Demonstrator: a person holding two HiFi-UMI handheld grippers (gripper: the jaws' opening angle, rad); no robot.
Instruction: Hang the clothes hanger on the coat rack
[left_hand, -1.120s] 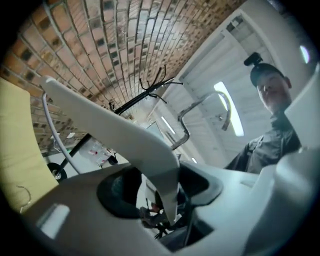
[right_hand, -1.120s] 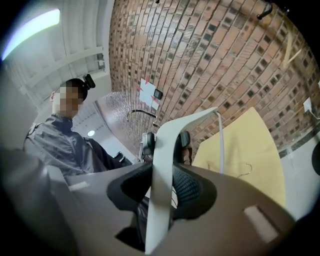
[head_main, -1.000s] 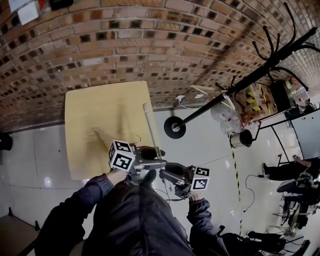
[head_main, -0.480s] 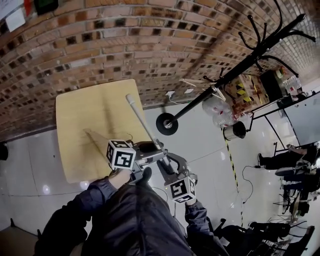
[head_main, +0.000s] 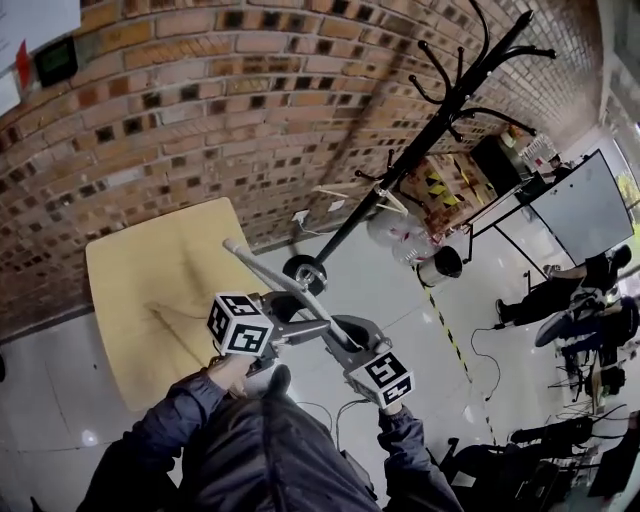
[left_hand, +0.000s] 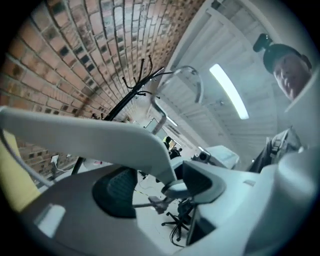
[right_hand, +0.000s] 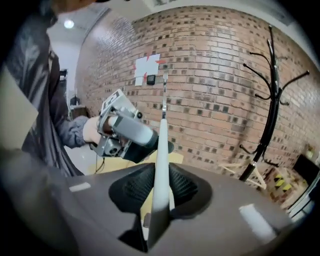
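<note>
**Hanger lifted, changing hands on the way to the coat rack**

The clothes hanger is in the air, well short of the coat rack and below its hooks in the head view. The two tools meet around it on the near side of the rack's round base.

The right gripper is closing on one arm of the hanger. Its ribbed pads sit against both sides of the white bar, which runs straight out from the jaws toward the brick wall.

The left gripper is opening. The hanger's other arm lies across its jaws, but the pads stand wide and do not seem to press on it. The wire hook curls up beyond them, toward the rack.

The step in hand looks like a handover to the right gripper. Next, the left gripper needs to draw clear. The right then has to carry the hanger up and across to the rack, turn the hook upright, and drop it over one of the curved pegs near the top.
</note>
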